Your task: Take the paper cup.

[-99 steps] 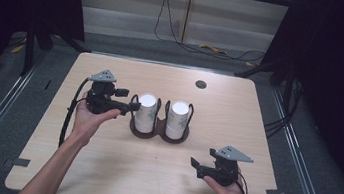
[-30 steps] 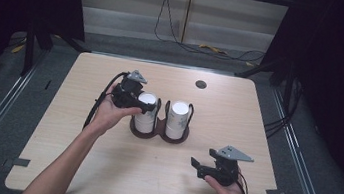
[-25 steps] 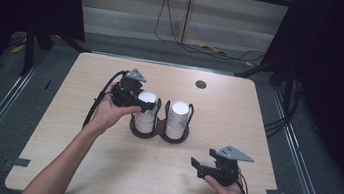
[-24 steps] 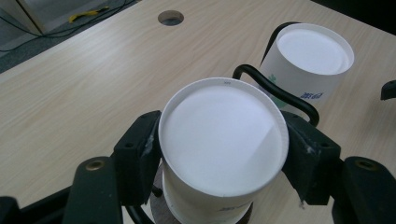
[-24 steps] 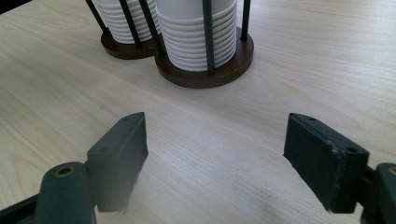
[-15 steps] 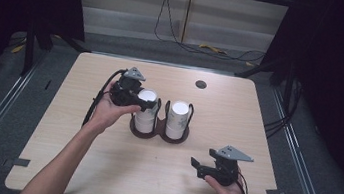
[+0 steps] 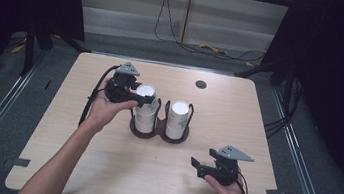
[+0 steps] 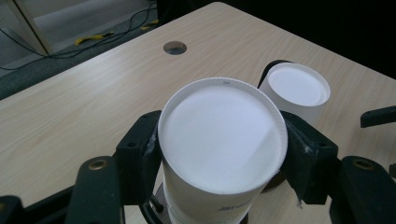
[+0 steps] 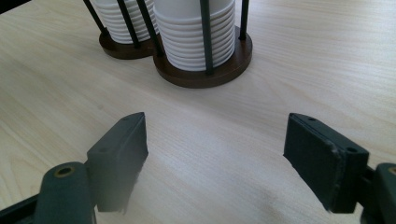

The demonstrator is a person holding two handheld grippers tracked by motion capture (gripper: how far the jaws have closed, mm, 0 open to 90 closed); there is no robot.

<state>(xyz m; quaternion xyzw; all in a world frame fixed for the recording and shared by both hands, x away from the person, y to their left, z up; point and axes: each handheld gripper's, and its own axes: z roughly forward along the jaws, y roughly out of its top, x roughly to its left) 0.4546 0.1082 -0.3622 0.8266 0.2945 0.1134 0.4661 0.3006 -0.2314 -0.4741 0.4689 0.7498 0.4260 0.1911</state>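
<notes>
The bench (image 7: 75, 165) carries a dark two-ring cup holder (image 7: 158, 131) near its middle, with a stack of white paper cups in each ring. The left hand-held gripper (image 8: 219, 154) has just been closing and now pinches the top cup (image 8: 223, 135) of the left stack (image 7: 145, 111) between its jaws. The right hand-held gripper (image 9: 215, 154) rests low on the bench, well apart from the right stack (image 7: 177, 119), jaws spread around nothing.

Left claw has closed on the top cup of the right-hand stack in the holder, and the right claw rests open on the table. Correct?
Not quite. The left claw has just closed on the top cup of the left-hand stack, as the high view shows; the right-hand stack stands untouched in the holder. The right claw does rest open on the table.
</notes>
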